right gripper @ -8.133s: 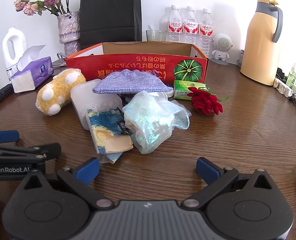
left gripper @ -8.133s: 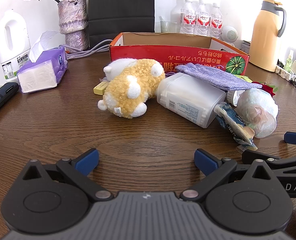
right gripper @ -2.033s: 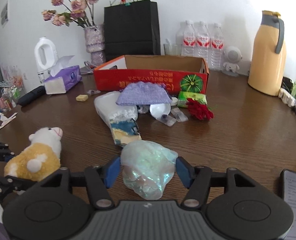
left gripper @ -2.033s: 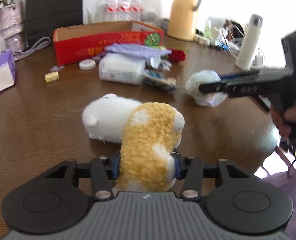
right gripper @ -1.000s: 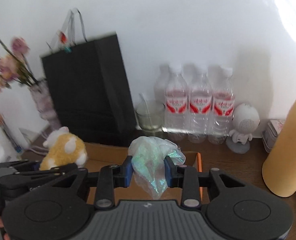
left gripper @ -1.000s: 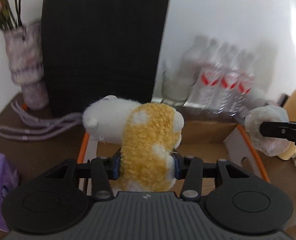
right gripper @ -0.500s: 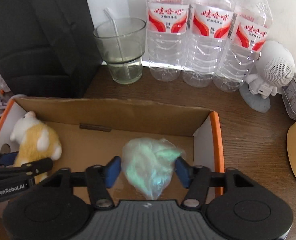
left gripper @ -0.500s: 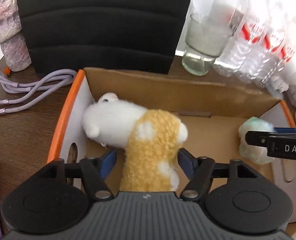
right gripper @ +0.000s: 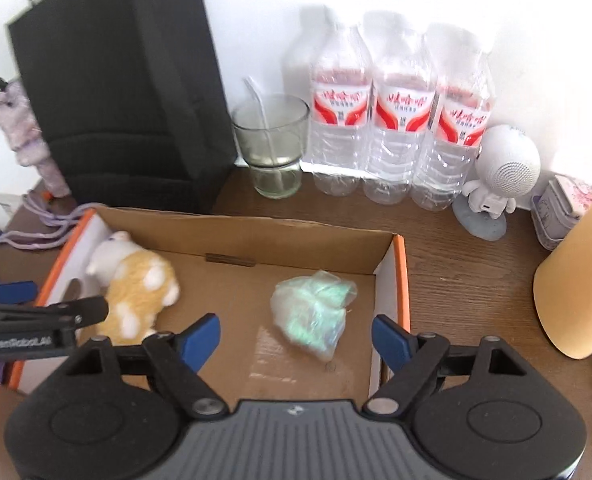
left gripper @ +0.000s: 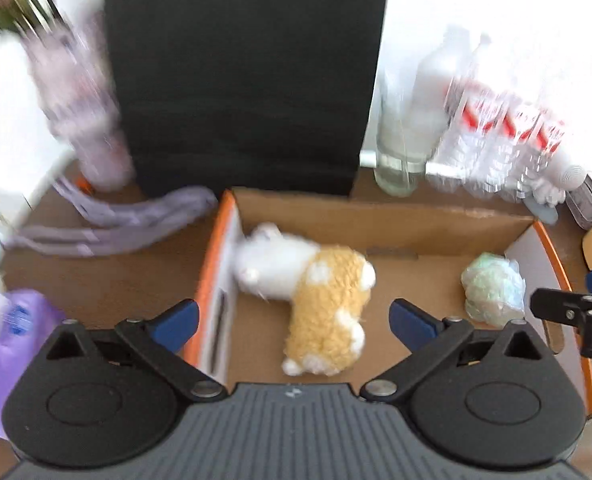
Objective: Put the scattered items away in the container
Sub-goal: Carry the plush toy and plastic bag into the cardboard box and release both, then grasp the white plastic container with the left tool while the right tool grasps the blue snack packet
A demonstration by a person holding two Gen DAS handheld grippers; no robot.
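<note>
Both grippers (left gripper: 293,322) (right gripper: 296,338) gape empty above the box (right gripper: 255,236); left view blurred

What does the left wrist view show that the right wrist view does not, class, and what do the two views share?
Only the left wrist view shows the purple tissue pack, blurred at its left edge. Only the right wrist view shows the white round-headed figurine and the tan jug at its right edge. Both show the cardboard box, with the plush toy at its left end and the crumpled plastic bag at its right, both released. The left hand-held gripper and right hand-held gripper are open above it.
</note>
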